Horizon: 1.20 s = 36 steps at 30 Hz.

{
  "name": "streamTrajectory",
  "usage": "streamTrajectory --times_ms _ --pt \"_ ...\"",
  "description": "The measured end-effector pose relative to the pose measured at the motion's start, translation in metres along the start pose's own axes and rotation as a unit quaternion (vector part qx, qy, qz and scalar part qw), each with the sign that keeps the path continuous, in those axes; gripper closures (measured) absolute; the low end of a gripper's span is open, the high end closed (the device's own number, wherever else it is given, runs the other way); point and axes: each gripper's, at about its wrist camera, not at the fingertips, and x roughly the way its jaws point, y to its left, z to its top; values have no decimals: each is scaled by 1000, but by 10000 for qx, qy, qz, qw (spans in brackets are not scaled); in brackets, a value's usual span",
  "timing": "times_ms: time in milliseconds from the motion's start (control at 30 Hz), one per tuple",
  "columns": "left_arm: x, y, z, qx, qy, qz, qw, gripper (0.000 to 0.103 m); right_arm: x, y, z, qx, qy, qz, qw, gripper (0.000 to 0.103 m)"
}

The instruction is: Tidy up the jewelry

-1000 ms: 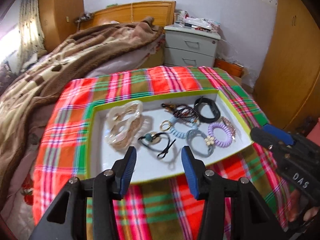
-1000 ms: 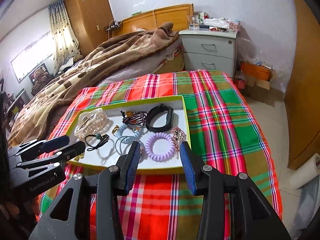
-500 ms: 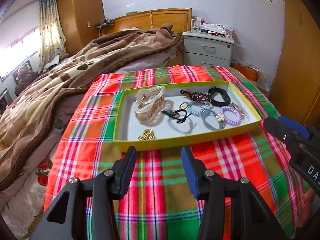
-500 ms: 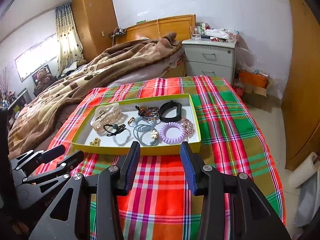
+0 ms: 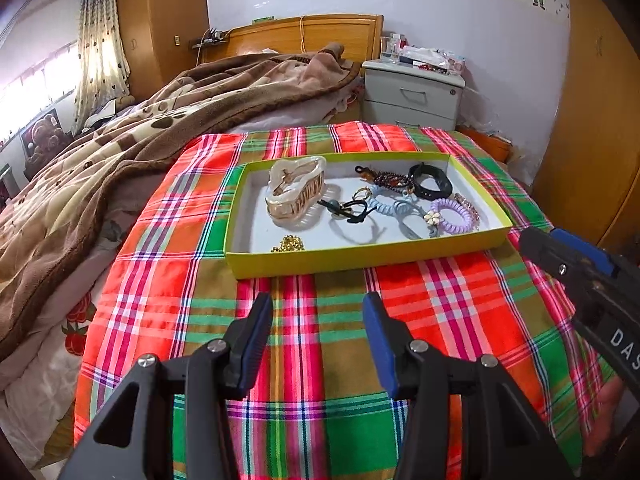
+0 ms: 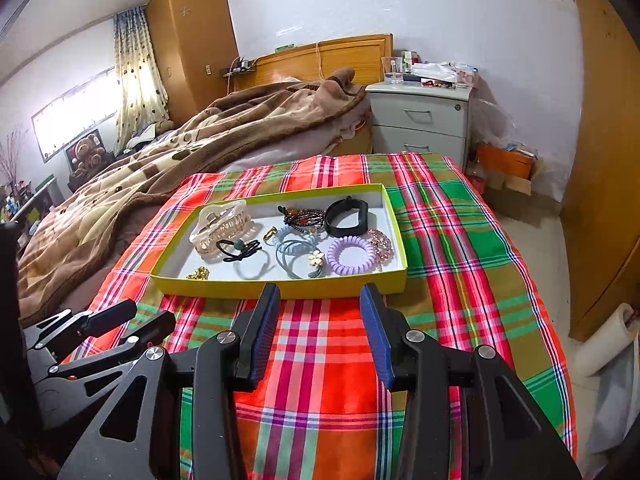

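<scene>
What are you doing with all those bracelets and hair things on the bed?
A person holds tongs in each hand, sorting jewelry. Left tongs and right tongs are both open and empty, hovering over the plaid cloth in front of the tray. Everything sits in the tray: a hair claw, a purple coil tie, a black band and a gold chain in the near corner.

Bedroom: pale wall (image 6: 320, 8), wooden headboard (image 6: 320, 58), grey nightstand (image 6: 420, 120), wardrobe (image 6: 188, 36), curtained window (image 6: 76, 120) bright, brown blanket (image 5: 120, 152) on bed.
</scene>
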Motion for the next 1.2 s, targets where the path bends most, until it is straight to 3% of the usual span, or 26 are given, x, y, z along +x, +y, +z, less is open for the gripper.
streamTrajectory --times_ms 1200 --pt "-6 6 -1 -185 -50 -31 9998 54 0 8 -3 -52 0 9 10000 60"
